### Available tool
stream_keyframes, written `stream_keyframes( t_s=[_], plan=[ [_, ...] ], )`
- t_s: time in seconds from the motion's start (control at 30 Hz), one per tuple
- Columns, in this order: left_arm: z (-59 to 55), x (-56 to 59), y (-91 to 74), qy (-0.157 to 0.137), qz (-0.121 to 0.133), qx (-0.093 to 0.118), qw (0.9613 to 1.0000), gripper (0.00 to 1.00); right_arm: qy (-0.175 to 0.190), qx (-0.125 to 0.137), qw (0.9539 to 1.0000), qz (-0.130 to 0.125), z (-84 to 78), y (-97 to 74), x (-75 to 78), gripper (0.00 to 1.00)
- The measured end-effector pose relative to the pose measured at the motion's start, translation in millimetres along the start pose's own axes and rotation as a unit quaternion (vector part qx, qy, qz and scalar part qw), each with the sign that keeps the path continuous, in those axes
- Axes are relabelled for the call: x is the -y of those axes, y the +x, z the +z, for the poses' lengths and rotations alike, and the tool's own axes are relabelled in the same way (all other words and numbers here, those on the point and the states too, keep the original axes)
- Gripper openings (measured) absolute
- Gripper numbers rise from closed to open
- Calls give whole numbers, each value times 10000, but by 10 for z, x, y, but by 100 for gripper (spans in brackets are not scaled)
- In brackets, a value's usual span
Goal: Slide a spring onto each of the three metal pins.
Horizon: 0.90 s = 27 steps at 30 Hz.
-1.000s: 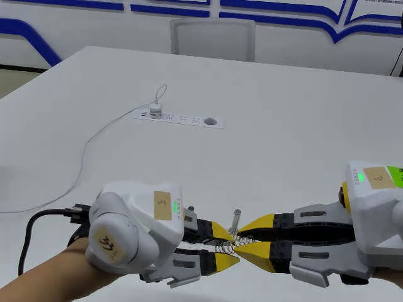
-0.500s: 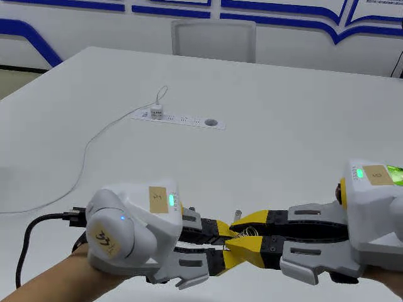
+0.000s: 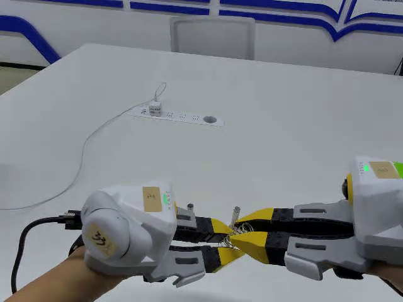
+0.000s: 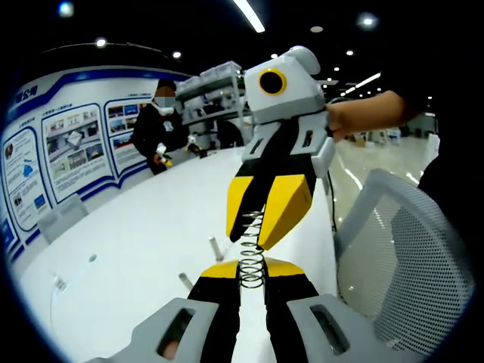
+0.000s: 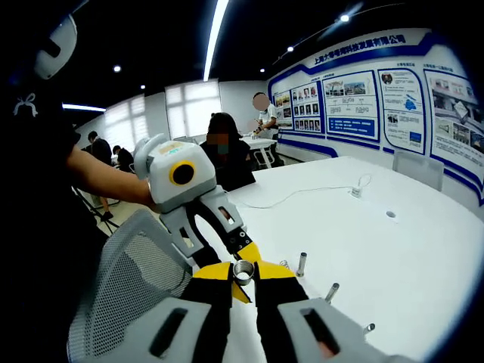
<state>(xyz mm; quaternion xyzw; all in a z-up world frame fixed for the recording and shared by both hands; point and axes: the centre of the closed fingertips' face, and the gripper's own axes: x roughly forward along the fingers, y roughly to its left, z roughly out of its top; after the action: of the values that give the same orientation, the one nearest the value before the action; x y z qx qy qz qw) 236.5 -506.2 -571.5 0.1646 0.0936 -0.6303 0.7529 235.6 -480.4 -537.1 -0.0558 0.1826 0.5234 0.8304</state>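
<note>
The left gripper (image 3: pixel 224 241) has its fingers (image 4: pixel 227 270) nearly closed, pinching one end of the spring (image 4: pixel 251 261). The right gripper (image 3: pixel 238 234) clamps the other end between narrowly parted fingers (image 5: pixel 273 271). The spring is held near the tabletop's (image 3: pixel 283 126) near edge, just in front of an upright pin (image 3: pixel 236 214).

Head view: high, close behind the left gripper (image 3: pixel 225 244) and right gripper (image 3: pixel 241 234), facing forward and down across the white table (image 3: pixel 283 126). Left gripper view — low, near, looking along its jaws at the right gripper. Right gripper view — the reverse. All three share the spring (image 3: pixel 237 232).
</note>
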Motion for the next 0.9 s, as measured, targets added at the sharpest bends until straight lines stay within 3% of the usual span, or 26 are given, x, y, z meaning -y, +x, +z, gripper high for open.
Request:
stream_keyframes(
  t_s=[0.23,0.63,0.9],
  plan=[
    [20,10,24,42,-31,-12,10000,10,-24,137,9999,-14,65,35,-17,11],
    [1,-30,-21,-143,91,8,9999,12,-157,-16,9998,-136,65,57,25,11],
    [0,-85,-69,-297,172,37,9994,20,-154,-44,9995,-263,56,40,66,11]
  ],
)
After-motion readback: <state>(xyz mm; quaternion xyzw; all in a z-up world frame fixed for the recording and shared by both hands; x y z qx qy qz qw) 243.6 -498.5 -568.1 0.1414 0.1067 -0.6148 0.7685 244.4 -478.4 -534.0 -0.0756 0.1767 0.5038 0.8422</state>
